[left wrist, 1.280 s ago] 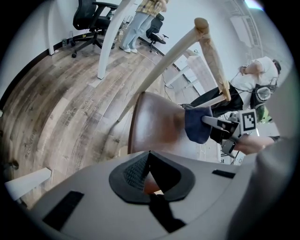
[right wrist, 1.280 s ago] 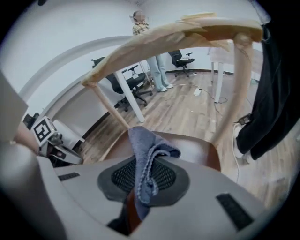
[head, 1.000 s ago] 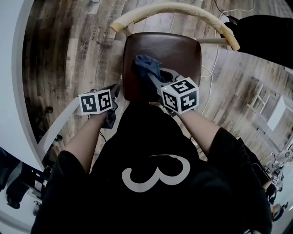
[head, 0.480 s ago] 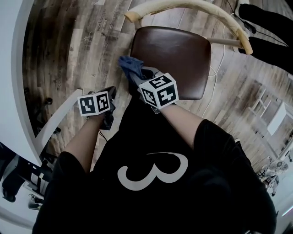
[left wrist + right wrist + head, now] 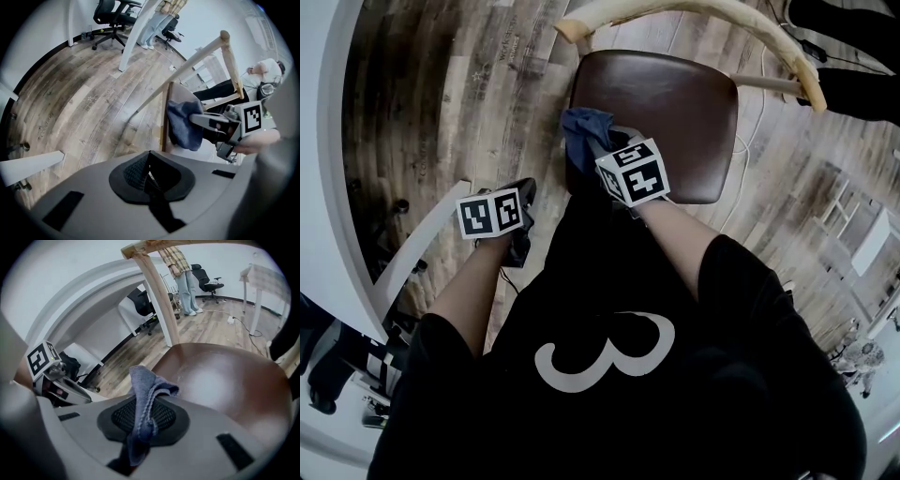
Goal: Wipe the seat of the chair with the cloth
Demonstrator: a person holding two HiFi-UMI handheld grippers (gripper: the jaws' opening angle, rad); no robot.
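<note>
At the near left corner of the brown chair seat (image 5: 675,108), the right gripper (image 5: 600,150) has its jaws clamped on the blue cloth (image 5: 584,127); the left gripper (image 5: 521,225) hangs aside over the floor, jaws together, empty. A good wipe probably means pressing the bunched cloth flatter; then overlapping strokes toward the unwiped far side.

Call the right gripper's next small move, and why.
Probably sweep the right gripper forward and rightward across the seat: it is shut on the cloth at the seat's near left edge, and nearly all the brown surface lies ahead of it.
</note>
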